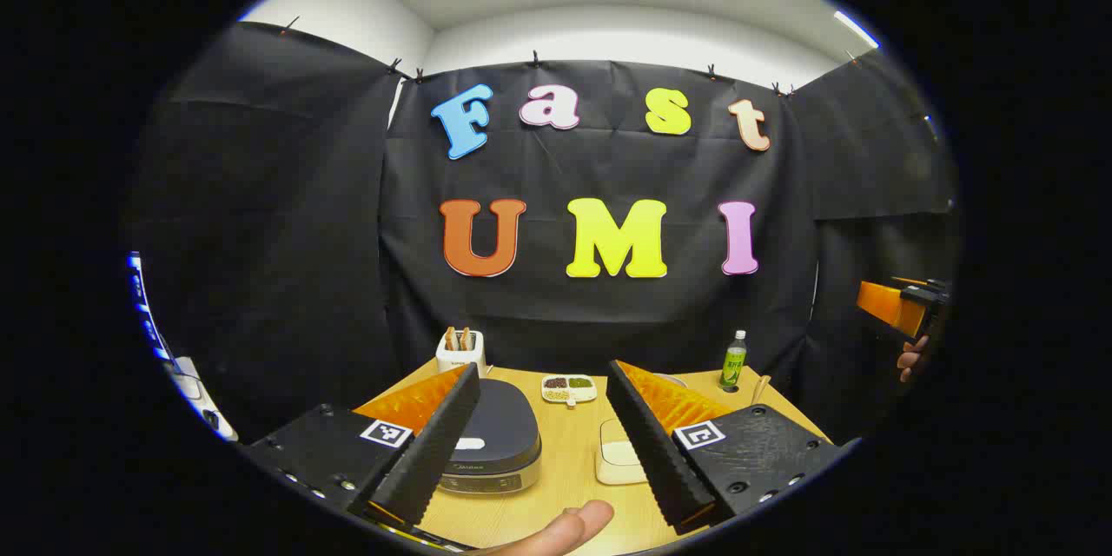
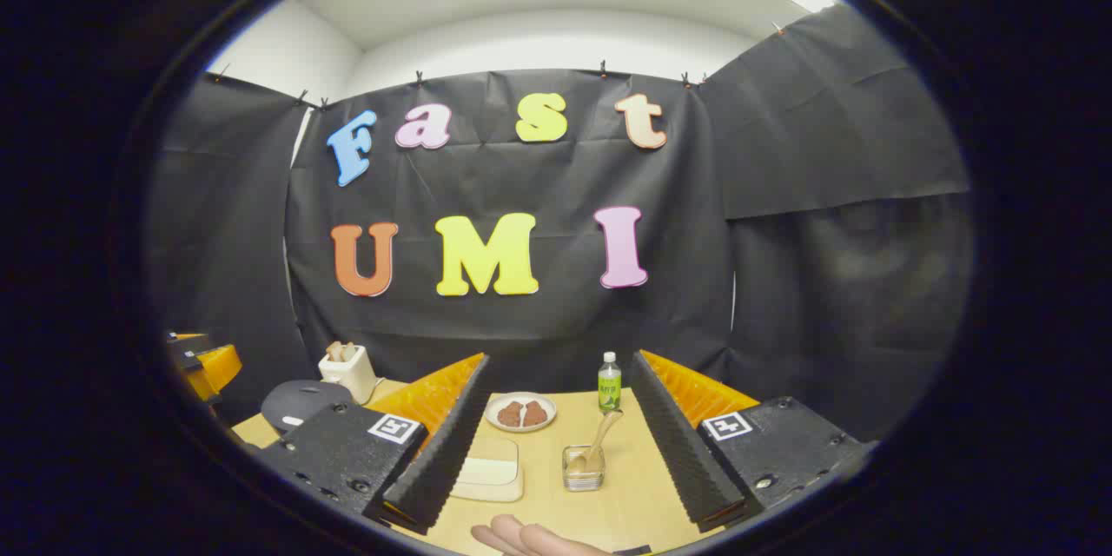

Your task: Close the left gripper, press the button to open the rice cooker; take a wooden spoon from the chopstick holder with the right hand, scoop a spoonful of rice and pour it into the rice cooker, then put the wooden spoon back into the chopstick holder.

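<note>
- rice cooker [image 1: 491,439] sits lid down at the desk's [image 1: 565,469] left front, under the left tool [image 1: 539,443], whose jaws gape wide
- pressing the button unclenched could let it slip between the jaws
- wooden spoon [image 2: 601,439] leans in its holder [image 2: 584,467], right tool [image 2: 556,443] spread, empty

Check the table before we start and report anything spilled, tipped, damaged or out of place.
Nothing stands out. The rice cooker sits flat with its lid shut, the green bottle stands upright, and the wooden spoon leans in its clear holder. The table shows no spills. Both the left gripper and right gripper are open.
</note>
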Tool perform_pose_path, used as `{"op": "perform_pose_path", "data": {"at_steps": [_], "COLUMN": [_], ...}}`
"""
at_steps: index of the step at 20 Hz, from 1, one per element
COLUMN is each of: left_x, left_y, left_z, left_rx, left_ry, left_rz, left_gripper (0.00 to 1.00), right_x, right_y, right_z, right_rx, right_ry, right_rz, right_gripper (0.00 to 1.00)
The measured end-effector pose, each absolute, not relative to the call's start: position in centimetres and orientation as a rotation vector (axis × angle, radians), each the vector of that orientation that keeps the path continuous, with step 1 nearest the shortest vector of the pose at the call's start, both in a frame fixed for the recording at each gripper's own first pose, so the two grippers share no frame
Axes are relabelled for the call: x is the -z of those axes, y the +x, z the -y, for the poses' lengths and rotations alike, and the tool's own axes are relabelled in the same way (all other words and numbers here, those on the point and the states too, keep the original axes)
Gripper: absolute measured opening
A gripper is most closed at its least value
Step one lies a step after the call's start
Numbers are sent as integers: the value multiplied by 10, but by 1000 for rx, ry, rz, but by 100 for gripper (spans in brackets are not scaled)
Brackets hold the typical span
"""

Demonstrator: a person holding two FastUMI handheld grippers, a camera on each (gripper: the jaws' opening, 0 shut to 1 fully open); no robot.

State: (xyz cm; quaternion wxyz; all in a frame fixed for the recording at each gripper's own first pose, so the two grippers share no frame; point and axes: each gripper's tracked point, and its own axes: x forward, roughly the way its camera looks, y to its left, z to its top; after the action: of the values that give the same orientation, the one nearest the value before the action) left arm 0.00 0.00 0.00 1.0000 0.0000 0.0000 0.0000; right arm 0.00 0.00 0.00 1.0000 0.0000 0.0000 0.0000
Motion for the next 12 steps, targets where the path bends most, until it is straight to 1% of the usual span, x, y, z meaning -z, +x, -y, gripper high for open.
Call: {"op": "perform_pose_path", "data": {"at_steps": [4,12], "left_x": [-3,3], "left_y": [0,6], "left_z": [4,-7], "left_rx": [18,7], "left_ry": [-42,-33], "left_rz": [-26,-35], "left_gripper": [94,94], "right_x": [-8,-10], "right_y": [-6,-7], "right_z": [9,21], "right_rx": [0,7], "right_ry": [13,20], "right_rz": [2,-1], "right_gripper": [99,100]}}
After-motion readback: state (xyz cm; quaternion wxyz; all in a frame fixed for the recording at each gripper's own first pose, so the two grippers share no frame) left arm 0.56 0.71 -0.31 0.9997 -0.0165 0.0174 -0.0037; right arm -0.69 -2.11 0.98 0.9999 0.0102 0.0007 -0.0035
